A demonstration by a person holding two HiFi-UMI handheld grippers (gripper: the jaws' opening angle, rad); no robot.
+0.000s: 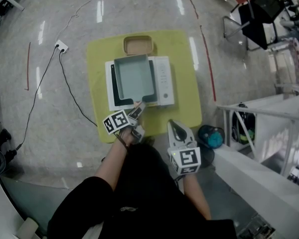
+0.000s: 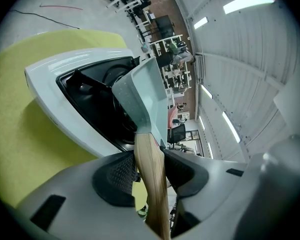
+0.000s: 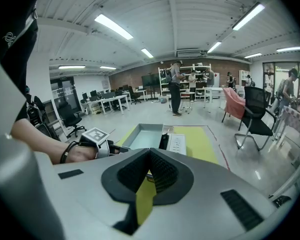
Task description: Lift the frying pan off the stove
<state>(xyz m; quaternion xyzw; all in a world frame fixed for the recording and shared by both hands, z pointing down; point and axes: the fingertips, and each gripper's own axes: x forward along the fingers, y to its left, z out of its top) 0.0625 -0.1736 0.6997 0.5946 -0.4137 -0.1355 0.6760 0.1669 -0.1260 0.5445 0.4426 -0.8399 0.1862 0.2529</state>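
Observation:
A grey-blue square frying pan sits on the white stove on a yellow table. Its wooden handle points toward me. My left gripper is at that handle. In the left gripper view the handle runs between the jaws and both pads press on it, with the pan resting over the stove's black top. My right gripper hangs at the table's front edge, to the right of the handle. Its jaws are shut, with nothing between them.
A tan tray lies on the table behind the stove. A power cable and socket run over the floor at the left. White rails and a blue-black object stand at the right. A black chair is far right.

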